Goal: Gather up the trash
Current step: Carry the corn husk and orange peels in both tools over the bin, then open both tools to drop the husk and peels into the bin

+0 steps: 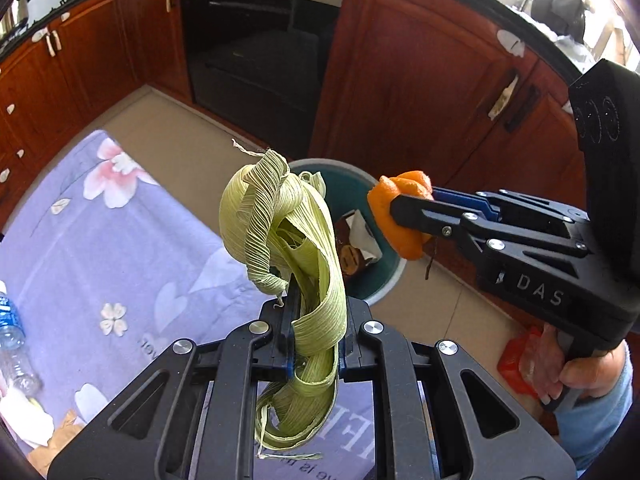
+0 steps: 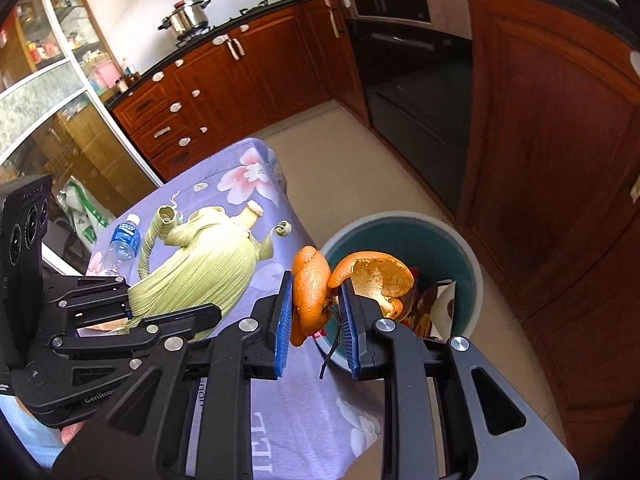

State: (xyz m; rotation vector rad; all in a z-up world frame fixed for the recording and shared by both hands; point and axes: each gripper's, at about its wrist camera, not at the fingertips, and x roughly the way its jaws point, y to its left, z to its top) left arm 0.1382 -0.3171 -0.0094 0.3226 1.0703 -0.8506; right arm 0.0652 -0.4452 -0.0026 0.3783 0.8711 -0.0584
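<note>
My left gripper (image 1: 310, 312) is shut on a pale green corn husk (image 1: 288, 240), held up over the edge of the table; it also shows in the right wrist view (image 2: 208, 264). My right gripper (image 2: 316, 304) is shut on an orange peel (image 2: 310, 292), which also shows in the left wrist view (image 1: 396, 216). The peel hangs beside and just above the rim of the round teal trash bin (image 2: 468, 256) on the floor, seen too in the left wrist view (image 1: 344, 176). The bin holds paper and wrappers (image 2: 436, 312).
The table has a lilac floral cloth (image 1: 120, 240). A plastic water bottle (image 2: 122, 240) lies on it at the left. Wooden cabinets (image 1: 420, 80) and a black oven (image 1: 260, 40) stand behind the bin. A red bag (image 1: 518, 360) lies on the tiled floor.
</note>
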